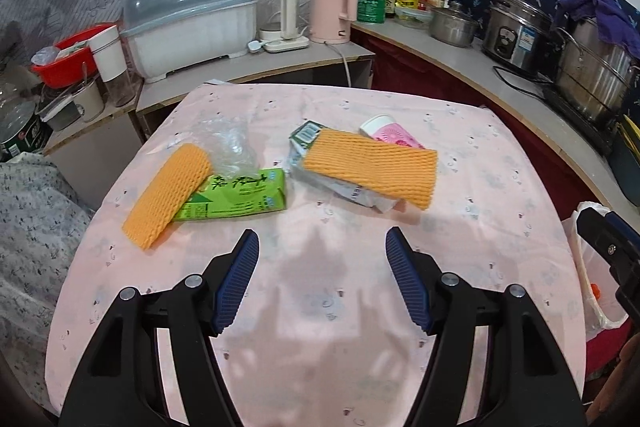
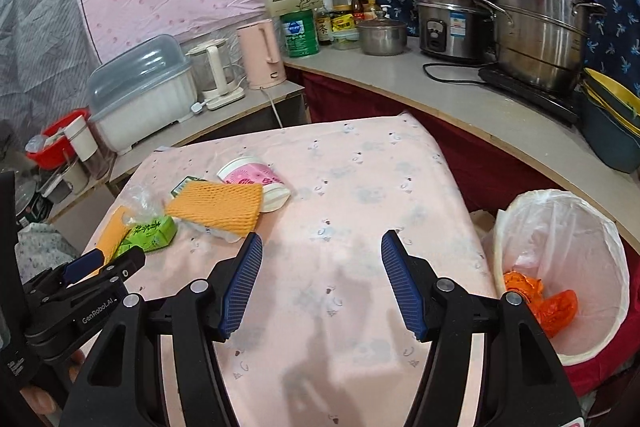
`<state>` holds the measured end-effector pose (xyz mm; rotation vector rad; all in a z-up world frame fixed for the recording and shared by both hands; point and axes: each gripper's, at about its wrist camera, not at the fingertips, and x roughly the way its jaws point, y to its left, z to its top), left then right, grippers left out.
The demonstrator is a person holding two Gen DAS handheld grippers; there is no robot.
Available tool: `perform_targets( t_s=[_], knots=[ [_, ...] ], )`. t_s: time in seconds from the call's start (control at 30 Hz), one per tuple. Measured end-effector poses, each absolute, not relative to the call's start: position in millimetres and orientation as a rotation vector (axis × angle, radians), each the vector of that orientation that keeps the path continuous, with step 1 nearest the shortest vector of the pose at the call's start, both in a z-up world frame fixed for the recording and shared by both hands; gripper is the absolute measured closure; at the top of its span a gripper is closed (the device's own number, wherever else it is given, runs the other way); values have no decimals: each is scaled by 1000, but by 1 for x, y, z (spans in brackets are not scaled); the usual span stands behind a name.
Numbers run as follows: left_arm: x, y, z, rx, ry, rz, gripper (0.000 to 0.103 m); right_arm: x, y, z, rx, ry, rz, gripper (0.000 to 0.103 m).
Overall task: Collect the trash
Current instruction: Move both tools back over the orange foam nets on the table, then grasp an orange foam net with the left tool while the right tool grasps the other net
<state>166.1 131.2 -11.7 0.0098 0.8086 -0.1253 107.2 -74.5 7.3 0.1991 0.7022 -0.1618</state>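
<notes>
Trash lies on the pink cloth-covered table [image 1: 320,307]. In the left wrist view an orange foam net [image 1: 166,197] leans on a green drink carton [image 1: 240,197], with clear plastic wrap [image 1: 226,141] behind. A second orange foam net [image 1: 370,167] covers crumpled cartons, and a pink paper cup [image 1: 390,135] lies behind it. My left gripper [image 1: 322,247] hovers open and empty in front of the pile. My right gripper [image 2: 322,247] is open and empty over bare cloth, right of the pink cup [image 2: 256,177], foam net [image 2: 218,209] and green carton [image 2: 150,233]. The left gripper's body [image 2: 100,275] shows at the left.
A bin lined with a white bag [image 2: 560,267], holding orange wrappers [image 2: 540,301], stands off the table's right edge. Counters behind carry a dish box [image 1: 188,23], kettles [image 1: 334,9], steel pots [image 2: 540,39] and a rice cooker [image 2: 450,23]. A red basin [image 1: 68,55] sits far left.
</notes>
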Motion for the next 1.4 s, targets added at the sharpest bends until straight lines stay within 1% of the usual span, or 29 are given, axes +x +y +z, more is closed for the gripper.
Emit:
perform_targets(
  t_s=[0.37, 0.43, 0.57, 0.67, 0.73, 0.8, 1.1, 1.17, 1.23, 1.27, 1.3, 1.33, 1.37, 1.4],
  knots=[
    [191, 206, -33, 16, 835, -1, 40, 151, -13, -16, 119, 766, -66, 43],
    [197, 217, -38, 31, 839, 13, 37, 160, -2, -20, 101, 777, -49, 43],
    [207, 238, -48, 76, 837, 40, 35, 179, 19, -29, 51, 793, -15, 43],
    [215, 252, -55, 114, 839, 57, 29, 195, 34, -36, 13, 804, 6, 43],
    [220, 260, -59, 135, 837, 68, 20, 206, 43, -43, -4, 814, 16, 43],
    [223, 265, -63, 151, 834, 70, 17, 217, 49, -48, -21, 825, 23, 43],
    [245, 276, -90, 188, 893, 38, 18, 260, 70, -71, -128, 866, 34, 43],
    [247, 275, -94, 177, 902, 21, 20, 266, 70, -75, -144, 868, 25, 43],
    [249, 273, -95, 160, 918, -13, 35, 268, 70, -75, -155, 863, 26, 42],
    [250, 271, -96, 157, 925, -23, 38, 270, 69, -75, -157, 863, 27, 43],
    [249, 269, -96, 154, 926, -32, 44, 270, 68, -74, -157, 859, 29, 45],
    [248, 266, -95, 148, 926, -47, 51, 270, 66, -74, -151, 858, 28, 50],
    [247, 263, -95, 145, 927, -57, 55, 270, 64, -74, -145, 858, 25, 57],
    [246, 260, -93, 141, 929, -72, 60, 269, 61, -73, -139, 856, 22, 60]
  ],
)
